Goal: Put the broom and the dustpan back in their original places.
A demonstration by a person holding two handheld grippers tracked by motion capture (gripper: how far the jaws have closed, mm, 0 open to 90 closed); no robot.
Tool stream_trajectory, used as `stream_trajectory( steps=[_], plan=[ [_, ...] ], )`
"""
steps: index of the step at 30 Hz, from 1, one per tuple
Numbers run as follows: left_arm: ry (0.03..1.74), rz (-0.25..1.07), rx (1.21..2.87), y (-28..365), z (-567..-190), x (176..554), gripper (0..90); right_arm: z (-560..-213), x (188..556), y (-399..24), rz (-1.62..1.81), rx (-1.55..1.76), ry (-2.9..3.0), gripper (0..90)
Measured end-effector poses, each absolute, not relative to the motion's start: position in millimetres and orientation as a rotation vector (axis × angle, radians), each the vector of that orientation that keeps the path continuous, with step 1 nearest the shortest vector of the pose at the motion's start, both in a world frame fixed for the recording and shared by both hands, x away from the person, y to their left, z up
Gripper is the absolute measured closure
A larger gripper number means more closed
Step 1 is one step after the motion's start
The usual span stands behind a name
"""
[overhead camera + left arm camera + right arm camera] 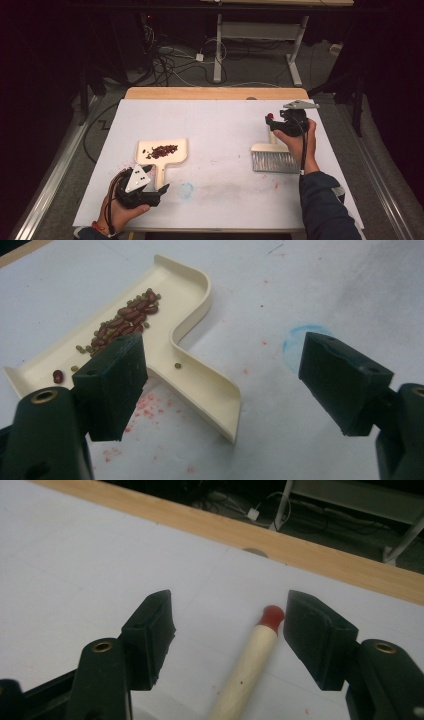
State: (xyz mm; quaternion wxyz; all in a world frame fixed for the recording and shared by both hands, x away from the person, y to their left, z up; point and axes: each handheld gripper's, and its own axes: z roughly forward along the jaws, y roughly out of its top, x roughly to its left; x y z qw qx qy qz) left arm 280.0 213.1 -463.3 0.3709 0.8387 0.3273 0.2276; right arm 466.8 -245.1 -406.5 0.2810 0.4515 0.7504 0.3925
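High view: the dustpan [169, 151] lies on the worktop [220, 125]; the left tongs [159, 192] sit at its handle end. The brush [274, 155] lies well right of the dustpan, with the right tongs [270, 123] over its handle.

Left gripper view: the left tongs [227, 390] are spread wide and grip nothing; the dustpan [192, 295], holding beans [125, 320], lies just beyond.

Right gripper view: the right tongs [230, 630] are spread; the brush handle [247, 665] lies between them, unpinched.
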Motion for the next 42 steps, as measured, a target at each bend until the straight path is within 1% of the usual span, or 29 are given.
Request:
stream_trajectory(
  steps=[3,5,8,13,14,17,27,33,42],
  plan=[
    [0.837,0.587,2.146,212,-463,279,18.5,-407,457,-245,1.096,1.186,1.973,35.5],
    [0.841,0.589,2.157,213,-462,279,18.9,-405,451,-244,1.128,1.172,1.963,32.2],
    [0.842,0.598,2.151,213,-461,278,18.9,-401,445,-242,1.077,1.17,1.911,28.2],
    [0.838,0.609,2.154,212,-461,277,18.7,-395,435,-240,1.127,1.145,1.914,23.0],
    [0.833,0.61,2.158,212,-461,277,18.7,-395,432,-239,1.129,1.126,1.905,24.4],
    [0.827,0.611,2.165,211,-461,276,18.5,-395,426,-237,1.119,1.073,1.894,23.7],
    [0.821,0.604,2.169,211,-462,276,18.5,-386,412,-241,1.218,1.071,1.917,23.1],
    [0.803,0.621,2.172,211,-461,275,18.5,-380,401,-238,1.187,1.023,1.924,22.9],
    [0.808,0.607,2.18,210,-462,274,18.5,-377,385,-236,1.152,0.956,1.927,23.0]
  ],
)
